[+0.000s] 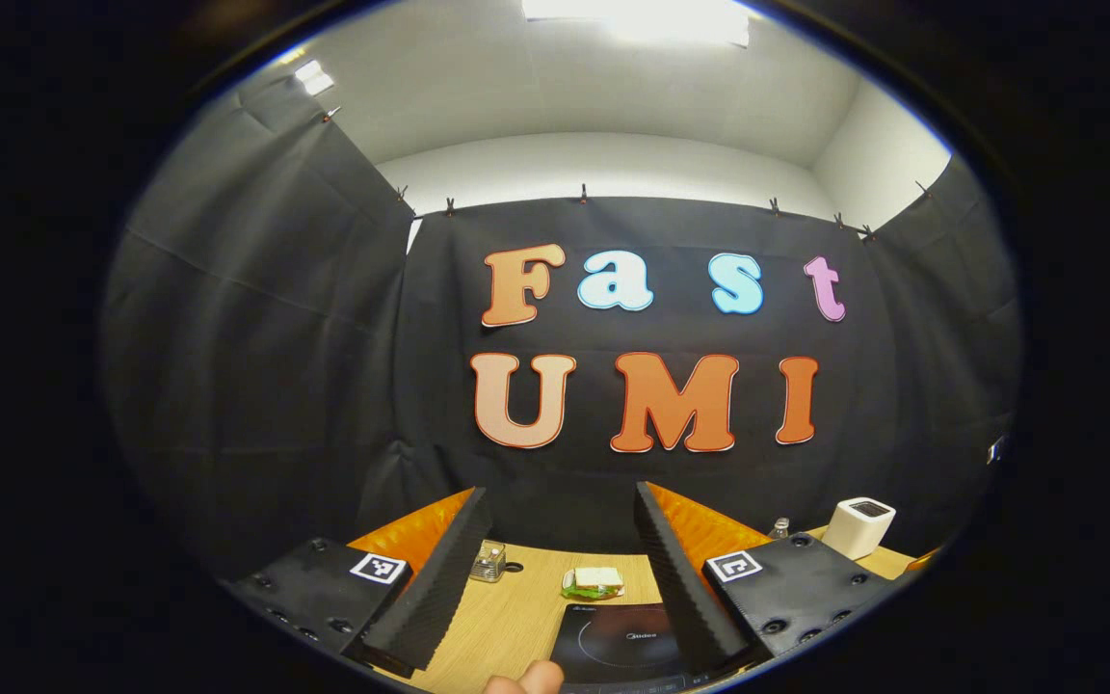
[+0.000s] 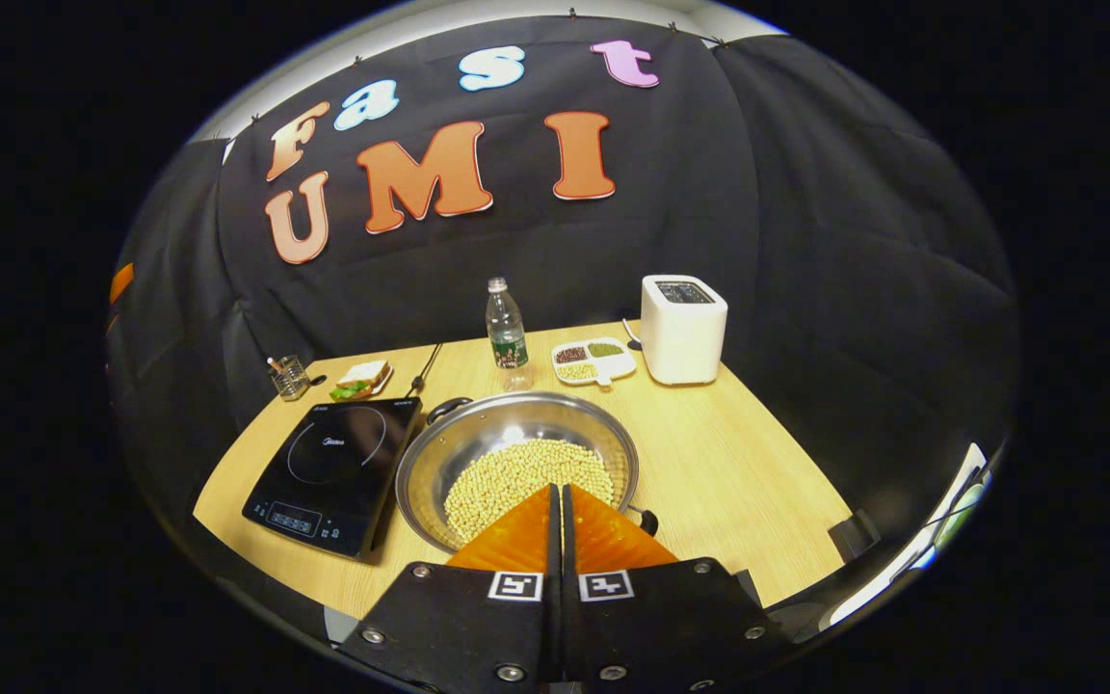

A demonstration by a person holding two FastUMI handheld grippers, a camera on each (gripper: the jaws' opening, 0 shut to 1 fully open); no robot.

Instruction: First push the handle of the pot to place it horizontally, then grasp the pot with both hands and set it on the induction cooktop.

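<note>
Centrally, the round steel pot (image 2: 516, 453) filled with pale beans sits on the wooden table (image 2: 738, 482), touching the flat black induction cooktop (image 2: 333, 472) at its 9 o'clock; the right gripper (image 2: 556, 501) hovers at its 6 o'clock, fingers together; the left gripper (image 1: 563, 564) has fingers apart above the table.
</note>
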